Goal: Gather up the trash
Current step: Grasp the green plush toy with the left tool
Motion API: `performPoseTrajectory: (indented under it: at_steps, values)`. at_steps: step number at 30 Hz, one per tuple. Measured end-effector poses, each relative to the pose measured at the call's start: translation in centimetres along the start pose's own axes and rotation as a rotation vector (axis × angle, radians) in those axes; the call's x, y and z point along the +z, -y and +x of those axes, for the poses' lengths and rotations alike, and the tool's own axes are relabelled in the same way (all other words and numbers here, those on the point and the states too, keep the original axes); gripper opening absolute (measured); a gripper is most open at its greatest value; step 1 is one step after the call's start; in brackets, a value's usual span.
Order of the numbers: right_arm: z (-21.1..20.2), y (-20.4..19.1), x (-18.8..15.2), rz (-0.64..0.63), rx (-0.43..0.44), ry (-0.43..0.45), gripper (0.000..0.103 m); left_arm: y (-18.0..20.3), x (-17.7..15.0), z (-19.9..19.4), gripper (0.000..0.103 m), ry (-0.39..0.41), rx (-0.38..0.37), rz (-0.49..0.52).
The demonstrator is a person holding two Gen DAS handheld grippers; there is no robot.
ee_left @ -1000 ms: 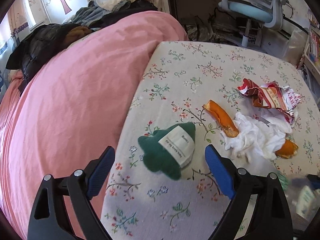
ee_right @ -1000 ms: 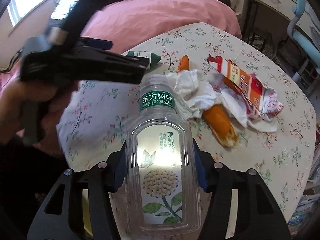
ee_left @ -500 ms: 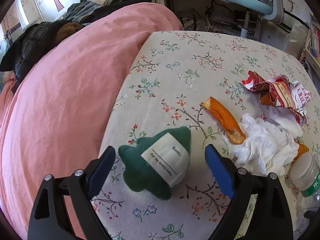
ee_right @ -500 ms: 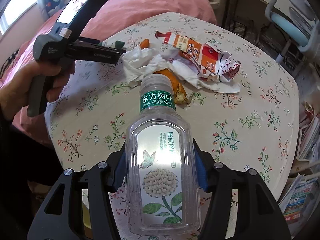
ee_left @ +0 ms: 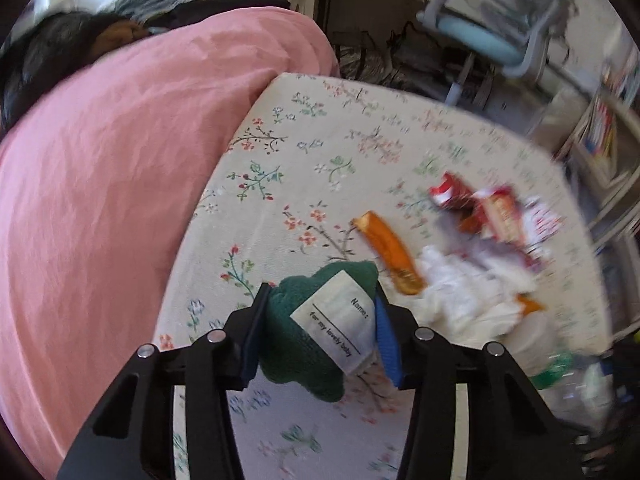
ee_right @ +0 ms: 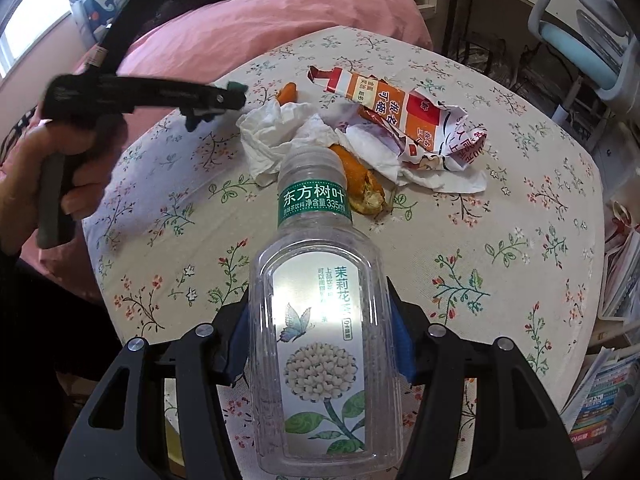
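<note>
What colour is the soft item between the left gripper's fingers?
Dark green, white label; clearest in the left wrist view.

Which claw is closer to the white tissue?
Left. The left claw, closed on the green cloth, sits right beside the white tissue. The right claw, holding the bottle, is farther back.

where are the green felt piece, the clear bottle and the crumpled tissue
green felt piece point(ee_left: 298, 344), left wrist view, on its felt body.
clear bottle point(ee_right: 320, 320), right wrist view, on its front label.
crumpled tissue point(ee_right: 276, 136), right wrist view, on its white folds.
</note>
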State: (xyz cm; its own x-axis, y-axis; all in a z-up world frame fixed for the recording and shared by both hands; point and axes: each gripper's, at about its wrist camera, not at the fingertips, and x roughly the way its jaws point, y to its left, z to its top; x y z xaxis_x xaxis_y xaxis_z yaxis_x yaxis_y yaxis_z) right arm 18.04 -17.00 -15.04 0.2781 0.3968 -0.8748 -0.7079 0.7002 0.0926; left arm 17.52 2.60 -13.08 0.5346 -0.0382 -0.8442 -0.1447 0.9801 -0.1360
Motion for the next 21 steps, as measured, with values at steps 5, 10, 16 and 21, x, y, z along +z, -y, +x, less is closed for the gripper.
performPoseTrajectory:
  at_steps: [5, 10, 16, 21]
  values:
    - [-1.3, 0.1, -0.1, 0.043, 0.047, 0.048, 0.054, -0.4, -1.0, -2.6, 0.047, 0.033, -0.091, -0.063]
    - [-3.0, 0.3, -0.3, 0.101, 0.114, 0.092, 0.054, 0.2, -2.3, -5.2, 0.047, 0.082, -0.107, -0.057]
    - [-5.3, -1.4, -1.6, 0.112, 0.19, 0.131, 0.054, 0.9, -4.8, -7.9, 0.047, 0.125, -0.107, -0.045]
    - [-6.7, -4.7, -4.9, 0.098, 0.247, 0.133, 0.054, 1.3, -7.4, -9.9, 0.048, 0.141, -0.104, -0.039]
